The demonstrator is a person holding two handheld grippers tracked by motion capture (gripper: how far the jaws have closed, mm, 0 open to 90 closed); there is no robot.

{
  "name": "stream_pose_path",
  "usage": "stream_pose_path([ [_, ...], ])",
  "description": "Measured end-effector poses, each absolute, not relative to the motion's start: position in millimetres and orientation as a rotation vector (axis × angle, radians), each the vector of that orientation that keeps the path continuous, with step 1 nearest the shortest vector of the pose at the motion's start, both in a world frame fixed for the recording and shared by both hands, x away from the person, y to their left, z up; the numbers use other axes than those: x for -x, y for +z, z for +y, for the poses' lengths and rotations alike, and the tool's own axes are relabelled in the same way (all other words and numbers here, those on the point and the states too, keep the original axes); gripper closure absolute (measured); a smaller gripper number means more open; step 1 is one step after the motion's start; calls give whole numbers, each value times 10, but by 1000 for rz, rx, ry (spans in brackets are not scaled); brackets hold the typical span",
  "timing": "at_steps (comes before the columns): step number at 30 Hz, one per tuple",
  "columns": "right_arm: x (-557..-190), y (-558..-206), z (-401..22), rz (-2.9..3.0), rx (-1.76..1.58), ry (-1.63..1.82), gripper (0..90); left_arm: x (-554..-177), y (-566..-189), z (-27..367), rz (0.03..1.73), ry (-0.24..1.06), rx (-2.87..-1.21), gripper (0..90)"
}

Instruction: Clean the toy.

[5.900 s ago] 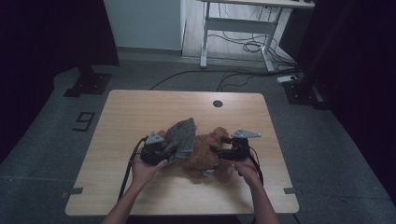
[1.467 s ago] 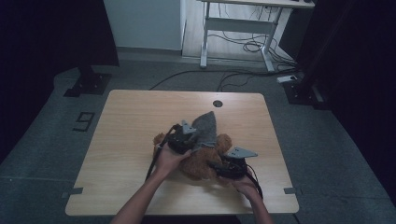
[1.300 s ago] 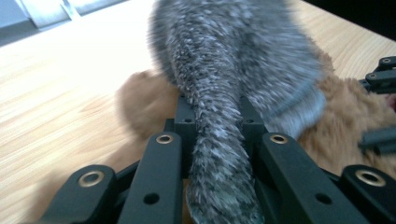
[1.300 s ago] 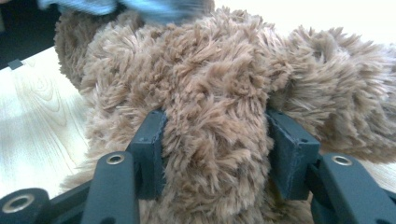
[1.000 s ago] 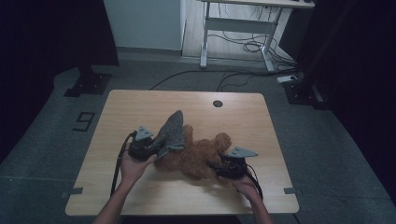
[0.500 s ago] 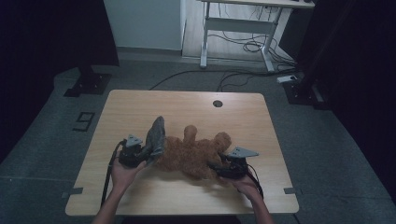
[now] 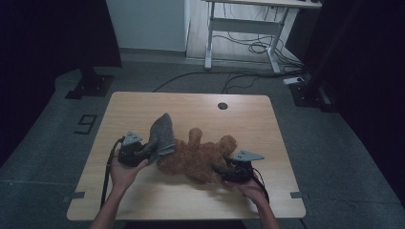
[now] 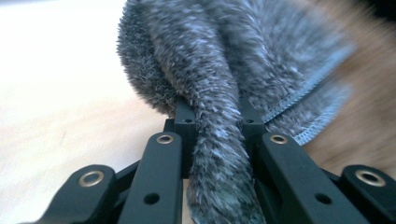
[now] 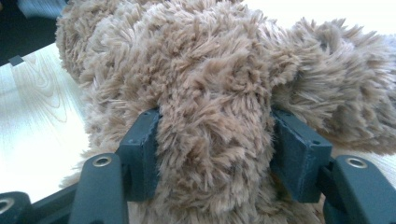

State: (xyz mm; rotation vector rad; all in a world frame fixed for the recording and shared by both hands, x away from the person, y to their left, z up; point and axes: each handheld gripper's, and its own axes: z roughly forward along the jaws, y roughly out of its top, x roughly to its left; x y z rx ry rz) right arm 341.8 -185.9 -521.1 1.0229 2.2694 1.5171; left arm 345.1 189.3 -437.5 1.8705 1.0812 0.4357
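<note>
Nearest, the right gripper [image 7: 228,170] clamps a limb of the brown teddy bear [image 7: 203,157] at five o'clock on the tabletop [image 7: 267,124]. At nine o'clock, the left gripper [image 7: 143,151] pinches the grey cloth [image 7: 162,136] tight, its edge touching the bear: apparently almost undressed.

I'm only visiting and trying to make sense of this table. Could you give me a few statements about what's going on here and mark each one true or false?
1. The left gripper is shut on the grey cloth. True.
2. The teddy bear sits upright at the table's far edge. False: it lies on its side near the middle of the table.
3. The right gripper has a furry part of the teddy bear between its jaws. True.
4. The grey cloth lies flat on the floor. False: it is held up off the tabletop, beside the bear.
5. The table's top is wooden with a small dark hole. True.
</note>
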Motion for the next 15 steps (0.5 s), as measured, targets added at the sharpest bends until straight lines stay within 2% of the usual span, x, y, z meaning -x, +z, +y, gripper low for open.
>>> stream_pose_path([
  [4, -3409, -5207, -1858, 2268, -1022, 1514, 386, -3516, -4232, 1521, 994, 418, -1935, 760],
  [8, -3406, -5208, -1866, 2259, -1028, 1520, 379, -3651, -4476, 1277, 1026, 399, -2004, 762],
  [11, -3414, -5197, -1898, 2239, -1047, 1551, 349, -3656, -4585, 1252, 1036, 439, -1980, 767],
  [15, -3412, -5143, -1944, 2244, -1070, 1573, 293, -3629, -4653, 1313, 1039, 422, -1968, 771],
])
